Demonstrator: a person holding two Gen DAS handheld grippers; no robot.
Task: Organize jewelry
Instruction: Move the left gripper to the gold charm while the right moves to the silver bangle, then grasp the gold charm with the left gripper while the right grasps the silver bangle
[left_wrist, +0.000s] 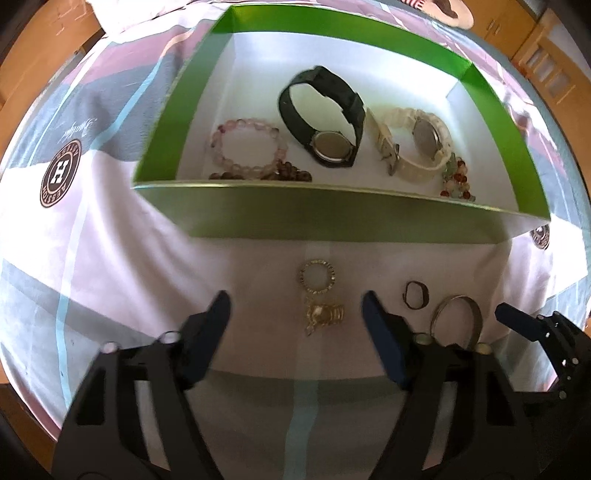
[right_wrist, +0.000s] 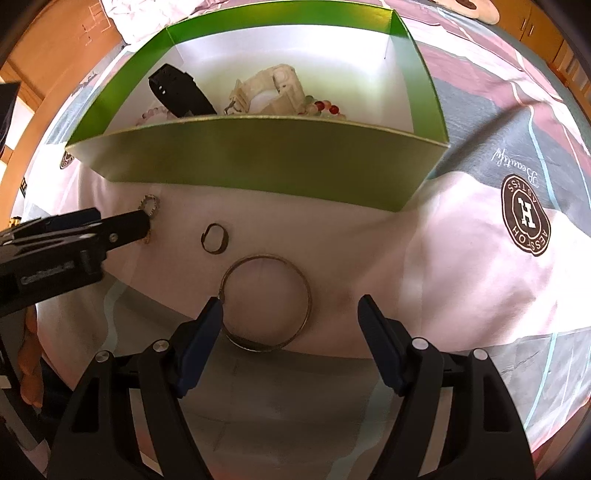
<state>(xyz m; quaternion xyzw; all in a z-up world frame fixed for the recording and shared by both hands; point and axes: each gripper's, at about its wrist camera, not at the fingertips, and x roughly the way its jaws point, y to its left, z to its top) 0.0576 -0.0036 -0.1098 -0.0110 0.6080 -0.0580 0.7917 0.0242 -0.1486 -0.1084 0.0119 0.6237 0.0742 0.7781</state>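
A green box (left_wrist: 332, 218) with a white inside holds a black watch (left_wrist: 321, 118), a cream watch (left_wrist: 417, 144) and bead bracelets (left_wrist: 243, 147). In front of it on the cloth lie a gold jewelled ring (left_wrist: 317, 277) joined to a gold ornament (left_wrist: 325, 315), a small dark ring (left_wrist: 415, 295) and a metal bangle (left_wrist: 476, 317). My left gripper (left_wrist: 295, 301) is open, its fingers either side of the gold ornament without touching it. My right gripper (right_wrist: 290, 302) is open over the bangle (right_wrist: 258, 344), and its left fingertip (right_wrist: 214, 310) is at the bangle's rim.
The patterned bedspread (right_wrist: 480, 258) carries a brown round logo (right_wrist: 526, 218). Wooden furniture (left_wrist: 546, 55) stands beyond the bed. The left gripper's finger (right_wrist: 129, 229) reaches in from the left of the right wrist view, near the small dark ring (right_wrist: 224, 242).
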